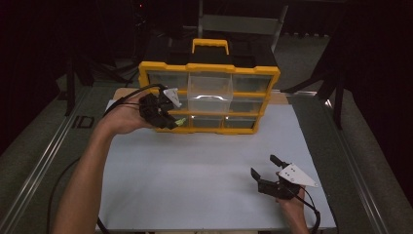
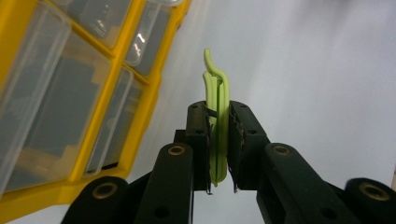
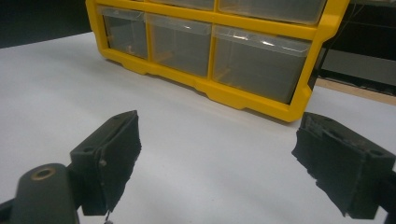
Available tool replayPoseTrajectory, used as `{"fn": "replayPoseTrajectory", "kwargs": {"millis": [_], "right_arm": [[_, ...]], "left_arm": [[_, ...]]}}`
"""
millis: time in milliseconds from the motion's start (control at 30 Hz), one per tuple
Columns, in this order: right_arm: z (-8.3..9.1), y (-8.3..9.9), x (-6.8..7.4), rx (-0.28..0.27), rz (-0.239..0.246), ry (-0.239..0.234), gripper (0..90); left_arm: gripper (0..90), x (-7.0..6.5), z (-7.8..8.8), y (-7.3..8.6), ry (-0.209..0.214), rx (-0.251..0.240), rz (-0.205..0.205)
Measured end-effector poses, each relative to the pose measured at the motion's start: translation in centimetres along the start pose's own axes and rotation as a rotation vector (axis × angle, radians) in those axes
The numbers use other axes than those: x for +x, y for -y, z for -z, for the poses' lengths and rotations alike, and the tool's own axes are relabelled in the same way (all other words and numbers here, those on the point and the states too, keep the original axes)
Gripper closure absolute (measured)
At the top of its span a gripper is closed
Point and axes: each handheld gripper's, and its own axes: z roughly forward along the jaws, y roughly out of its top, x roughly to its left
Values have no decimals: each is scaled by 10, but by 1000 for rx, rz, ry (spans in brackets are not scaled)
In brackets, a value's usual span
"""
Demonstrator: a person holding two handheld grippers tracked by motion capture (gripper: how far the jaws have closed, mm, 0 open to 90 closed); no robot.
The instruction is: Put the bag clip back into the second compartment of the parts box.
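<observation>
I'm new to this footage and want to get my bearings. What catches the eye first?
A yellow drawer cabinet stands at the table's far edge, its top middle drawer pulled out. In front of its left side, the left gripper pinches a thin green clip. The right gripper rests open near the white table's front right corner.

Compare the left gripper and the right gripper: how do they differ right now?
The left gripper is shut on a thin light-green plastic clip; the right gripper stands open with nothing between its jaws. The left is raised beside the yellow drawer organiser; the right sits low near the white table's front edge. Both have black jaws.
</observation>
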Motion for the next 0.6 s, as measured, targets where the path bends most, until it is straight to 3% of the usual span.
{"fn": "replayPoseTrajectory", "kwargs": {"millis": [600], "right_arm": [[-2,1,2,4,-4,-9,139]], "left_arm": [[806,9,20,-6,-9,-16,4]]}}
